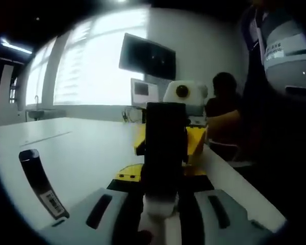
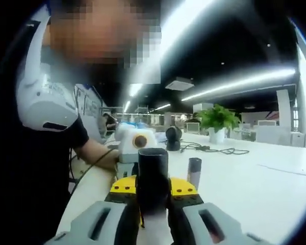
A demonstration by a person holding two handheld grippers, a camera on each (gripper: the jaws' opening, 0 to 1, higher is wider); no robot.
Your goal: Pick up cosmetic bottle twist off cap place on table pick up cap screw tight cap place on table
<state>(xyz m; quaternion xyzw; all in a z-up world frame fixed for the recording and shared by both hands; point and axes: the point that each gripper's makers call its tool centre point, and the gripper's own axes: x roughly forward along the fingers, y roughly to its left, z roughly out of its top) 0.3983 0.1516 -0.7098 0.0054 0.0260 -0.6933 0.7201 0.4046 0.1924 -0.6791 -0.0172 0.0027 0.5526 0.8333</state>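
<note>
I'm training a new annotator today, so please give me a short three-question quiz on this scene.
1. True or false: the left gripper and right gripper are both open.
2. What lies on the table in the left gripper view? A) black labelled strip B) red cup C) scissors
3. Fill in: the small grey cylinder stands ___.
Key: 1 false, each is shut on the dark cosmetic bottle; 2 A; 3 upright.

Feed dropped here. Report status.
Left gripper and right gripper both shut on dark bottle, facing each other. Whether capped: unclear. Black tube lies on table, apart.
</note>
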